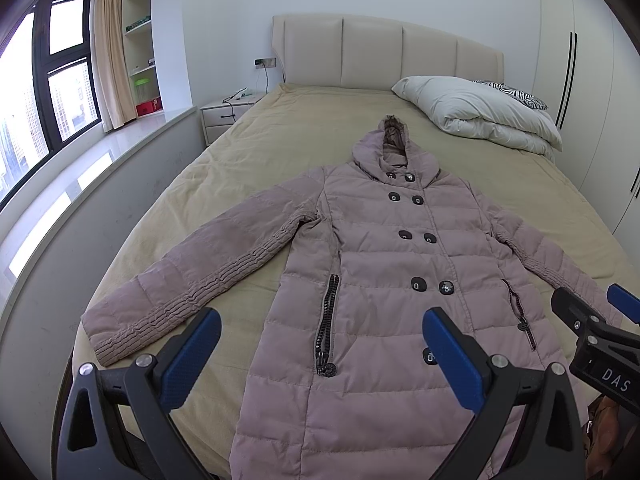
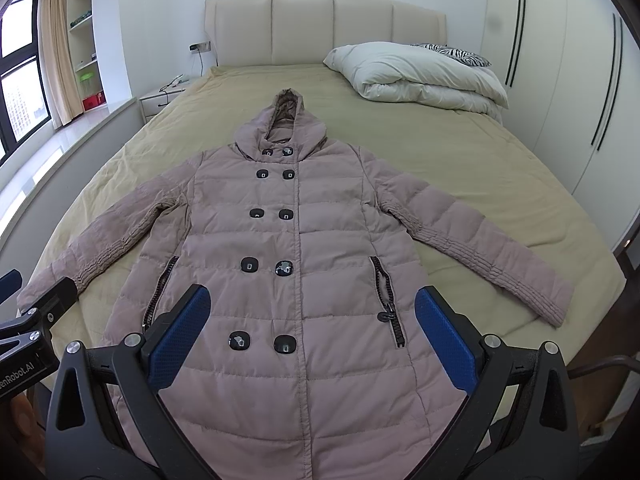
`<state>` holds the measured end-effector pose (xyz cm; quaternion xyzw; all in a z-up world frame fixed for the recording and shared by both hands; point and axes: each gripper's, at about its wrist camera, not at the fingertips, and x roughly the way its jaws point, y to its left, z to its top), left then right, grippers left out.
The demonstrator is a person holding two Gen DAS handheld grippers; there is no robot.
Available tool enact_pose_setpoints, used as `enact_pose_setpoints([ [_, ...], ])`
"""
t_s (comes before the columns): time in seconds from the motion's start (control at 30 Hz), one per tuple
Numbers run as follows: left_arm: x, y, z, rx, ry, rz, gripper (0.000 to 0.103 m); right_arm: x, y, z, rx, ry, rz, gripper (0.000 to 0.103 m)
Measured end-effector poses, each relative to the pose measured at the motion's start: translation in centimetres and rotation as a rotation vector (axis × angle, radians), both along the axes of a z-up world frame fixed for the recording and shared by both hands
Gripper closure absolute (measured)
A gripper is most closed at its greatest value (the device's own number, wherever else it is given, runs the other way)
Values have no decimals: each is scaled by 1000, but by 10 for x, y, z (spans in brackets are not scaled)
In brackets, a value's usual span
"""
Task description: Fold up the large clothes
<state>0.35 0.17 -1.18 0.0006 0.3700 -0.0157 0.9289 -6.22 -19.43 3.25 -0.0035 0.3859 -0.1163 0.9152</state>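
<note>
A long dusty-pink quilted hooded coat (image 1: 384,264) lies flat, front up, on the bed, hood toward the headboard, both sleeves spread out. It also shows in the right wrist view (image 2: 304,240). My left gripper (image 1: 320,344) is open and empty, held above the coat's lower left part near its zip pocket. My right gripper (image 2: 312,320) is open and empty above the coat's lower middle. The right gripper's tip shows at the right edge of the left wrist view (image 1: 592,320); the left gripper's shows at the left edge of the right wrist view (image 2: 36,308).
The bed (image 1: 256,152) has a beige sheet and a padded headboard (image 1: 384,52). A folded white duvet (image 1: 480,112) with a zebra pillow lies at its far right. A nightstand (image 1: 228,114) and window ledge are left; wardrobe doors (image 2: 560,80) are right.
</note>
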Motion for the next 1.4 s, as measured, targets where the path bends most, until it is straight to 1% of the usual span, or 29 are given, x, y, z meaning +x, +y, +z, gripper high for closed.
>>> enact_pose_setpoints([
  [0.6,0,0,0,1,3,0,0,-1,2,-3,4,1,-1,0],
  [0.77,1,0,-1,1,4,0,0,-1,-1,2,4,1,-2,0],
  [0.9,-1,0,-1,-3,6,-4,0,1,3,-6,6,4,-3,0],
  [1.0,-4,6,-15,-30,8,-12,0,-1,7,-13,11,9,-3,0],
  [1.07,-5,13,-25,-40,14,-6,0,5,3,-22,17,10,-1,0],
  [1.1,-5,18,-30,-55,20,-6,0,6,4,-24,26,10,4,0],
  [1.13,-5,28,-36,-88,31,-3,0,6,4,-24,33,9,8,0],
  [1.27,2,78,-65,-329,116,61,0,8,6,-24,111,4,52,0],
  [1.3,3,90,-71,-376,119,86,0,9,7,-24,139,3,66,0],
  [1.33,3,103,-76,-420,103,117,0,10,8,-25,170,0,83,0],
  [1.4,0,130,-84,-494,44,186,0,12,12,-25,223,-6,112,0],
])
